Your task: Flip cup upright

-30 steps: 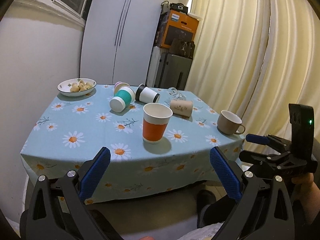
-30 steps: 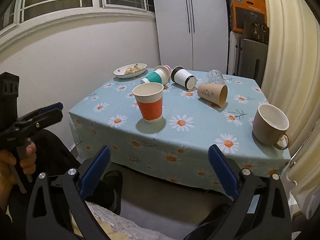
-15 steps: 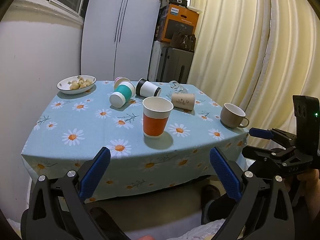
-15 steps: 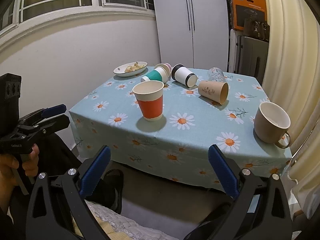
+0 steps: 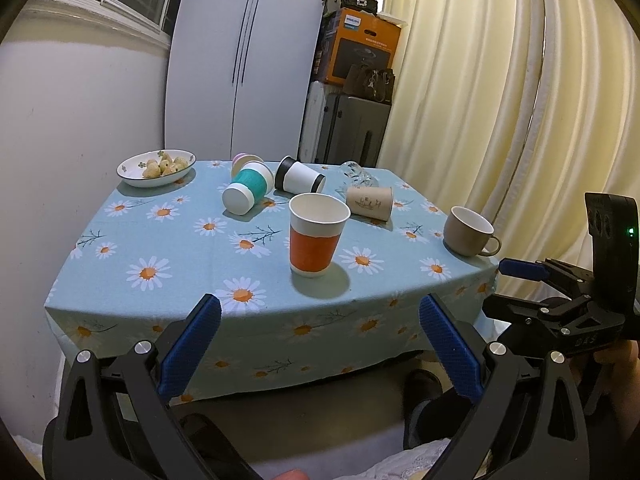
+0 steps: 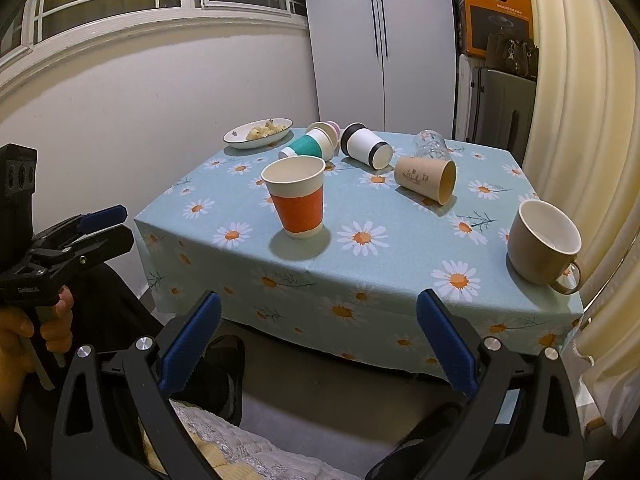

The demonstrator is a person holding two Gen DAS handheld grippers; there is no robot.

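Observation:
An orange-and-white paper cup (image 5: 316, 236) stands upright near the table's front, also in the right wrist view (image 6: 298, 198). A beige mug (image 5: 468, 231) (image 6: 542, 242) stands upright at the right edge. Lying on their sides are a teal cup (image 5: 248, 188) (image 6: 306, 148), a black-and-white cup (image 5: 300, 176) (image 6: 366, 145), a brown paper cup (image 5: 370, 202) (image 6: 426, 179), a clear glass (image 5: 356, 174) (image 6: 430, 145) and a pink cup (image 5: 244, 159). My left gripper (image 5: 320, 344) and right gripper (image 6: 318, 344) are both open and empty, held off the table's front edge.
The table wears a blue daisy cloth (image 5: 160, 248). A bowl of snacks (image 5: 156, 168) sits at the back left. A white cupboard (image 5: 240, 60), suitcases with a box (image 5: 352, 128) and yellow curtains (image 5: 500, 100) stand behind. A wall (image 6: 120, 120) is on the left.
Both grippers have drawn slightly closer to the table and shifted a little; the cups have not moved. Both stay open.

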